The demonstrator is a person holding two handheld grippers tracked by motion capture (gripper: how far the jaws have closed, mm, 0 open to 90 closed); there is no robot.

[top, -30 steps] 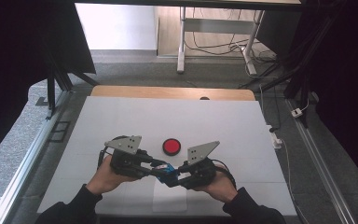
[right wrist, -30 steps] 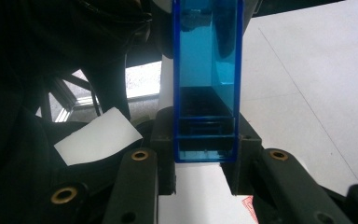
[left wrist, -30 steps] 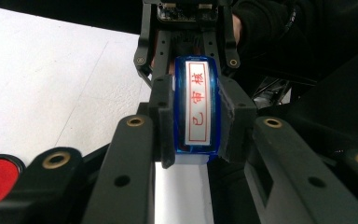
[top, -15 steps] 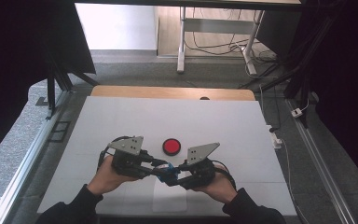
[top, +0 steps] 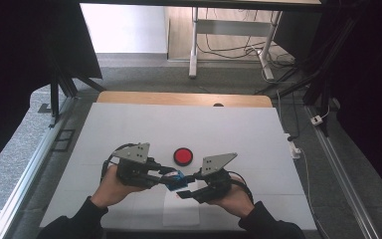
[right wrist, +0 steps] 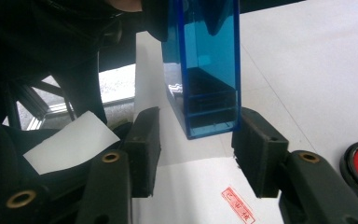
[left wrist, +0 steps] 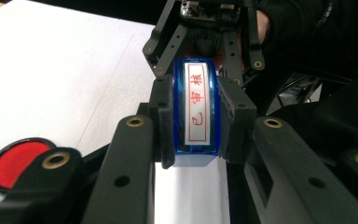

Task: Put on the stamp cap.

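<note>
Hands low, grippers angled inward. Left gripper (left wrist: 193,121) pinches blue stamp (left wrist: 195,112); right gripper (right wrist: 196,154) spread, seemingly just clear of it. Red ink pad (top: 183,156) beyond.

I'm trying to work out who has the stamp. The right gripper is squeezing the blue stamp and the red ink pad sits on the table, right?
Not quite. The left gripper is squeezing the blue stamp, as the left gripper view shows. In the right gripper view the right gripper stands open around its end, without touching. The red ink pad does sit on the table.
</note>
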